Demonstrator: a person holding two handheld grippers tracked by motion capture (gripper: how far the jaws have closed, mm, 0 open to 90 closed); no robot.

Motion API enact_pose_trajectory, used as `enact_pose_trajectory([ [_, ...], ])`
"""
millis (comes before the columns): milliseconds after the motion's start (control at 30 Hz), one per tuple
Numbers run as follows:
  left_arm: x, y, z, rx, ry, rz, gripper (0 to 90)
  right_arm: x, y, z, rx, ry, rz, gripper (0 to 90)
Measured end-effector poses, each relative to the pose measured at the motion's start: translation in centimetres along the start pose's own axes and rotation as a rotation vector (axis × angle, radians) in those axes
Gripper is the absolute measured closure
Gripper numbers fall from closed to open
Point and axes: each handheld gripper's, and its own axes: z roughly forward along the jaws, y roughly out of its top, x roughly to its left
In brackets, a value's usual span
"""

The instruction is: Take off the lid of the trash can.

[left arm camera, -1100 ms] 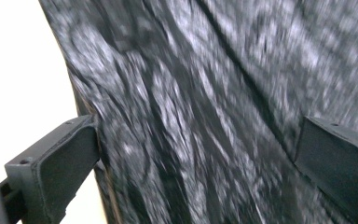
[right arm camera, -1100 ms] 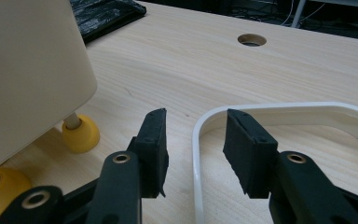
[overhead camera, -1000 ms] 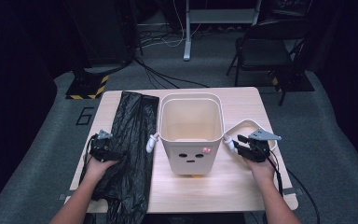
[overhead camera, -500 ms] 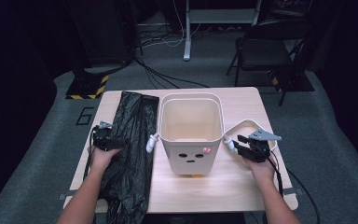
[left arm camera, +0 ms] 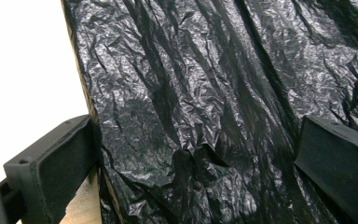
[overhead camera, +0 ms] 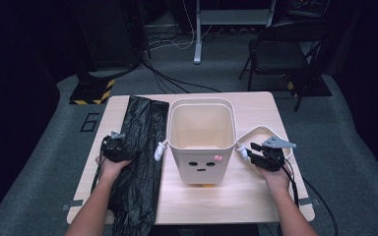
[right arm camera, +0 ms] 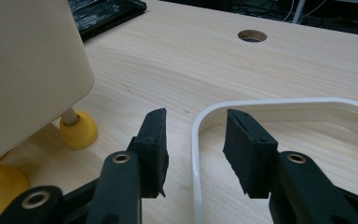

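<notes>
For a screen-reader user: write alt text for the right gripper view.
Open black right gripper straddles the thin white plastic ring lying on the pale wooden table, its pads not touching it. The cream plastic bin on yellow feet stands at left.

I see a crinkled black plastic bag (overhead camera: 140, 162) lying flat along the table's left edge, overhanging its near edge; a cream oval plastic ring (right arm camera: 279, 109) lies flat near the right edge.
</notes>
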Motion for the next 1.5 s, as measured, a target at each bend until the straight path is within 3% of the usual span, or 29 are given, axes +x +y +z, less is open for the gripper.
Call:
enact_pose_trajectory([
  [200,-0.3,-0.2,-0.2,-0.02,-0.017,0.008,2.9,0.0,0.0,0.0,0.0,-0.001,-0.001,57.8],
  [233,-0.3,-0.2,-0.2,-0.02,-0.017,0.008,6.1,0.0,0.0,0.0,0.0,-0.001,-0.001,57.8],
  [300,-0.6,-0.8,-0.5,-0.083,-0.031,0.022,15.9,0.0,0.0,0.0,0.007,-0.003,-0.003,57.8],
  [333,-0.7,-0.8,-0.6,-0.086,-0.034,0.022,19.3,-0.1,-0.1,0.0,0.008,-0.004,-0.005,57.8],
  [500,-1.1,-0.7,-0.9,-0.087,-0.063,0.047,40.6,-0.2,-0.1,0.1,0.007,-0.006,0.006,57.8],
  [600,-1.5,-0.7,-1.1,-0.09,-0.1,0.078,55.2,-0.2,-0.1,0.0,0.009,-0.007,0.006,57.8],
  [667,-1.6,-0.7,-1.1,-0.088,-0.109,0.081,57.2,-0.2,-0.1,0.0,0.01,-0.007,0.006,57.8],
  [767,-1.8,-0.7,-1.1,-0.087,-0.125,0.091,68.6,-0.3,-0.2,0.1,0.012,-0.008,0.007,57.8],
  [1000,-2.3,-0.4,-1.3,-0.051,-0.169,0.069,85.5,-0.4,-0.2,0.1,0.01,-0.008,0.01,57.8],
  [1133,-2.5,0.3,-1.9,-0.004,-0.165,0.088,88.4,-0.4,-0.1,0.0,0.007,-0.014,0.006,56.3],
  [1267,-2.3,0.9,-2.9,-0.025,-0.187,0.075,88.7,-0.4,0.1,-0.3,-0.005,-0.015,-0.001,55.4],
  [1333,-2.3,1.5,-4.3,-0.071,-0.195,0.07,88.7,-0.5,0.3,-0.5,-0.012,-0.017,-0.003,54.8],
  [1400,-2.2,1.7,-4.9,-0.068,-0.204,0.069,88.7,-0.5,0.3,-0.5,-0.012,-0.016,0.0,54.5],
  [1500,-2.2,2.3,-6.3,-0.079,-0.203,0.094,88.8,-0.6,0.4,-0.6,-0.01,-0.014,0.005,53.9],
])
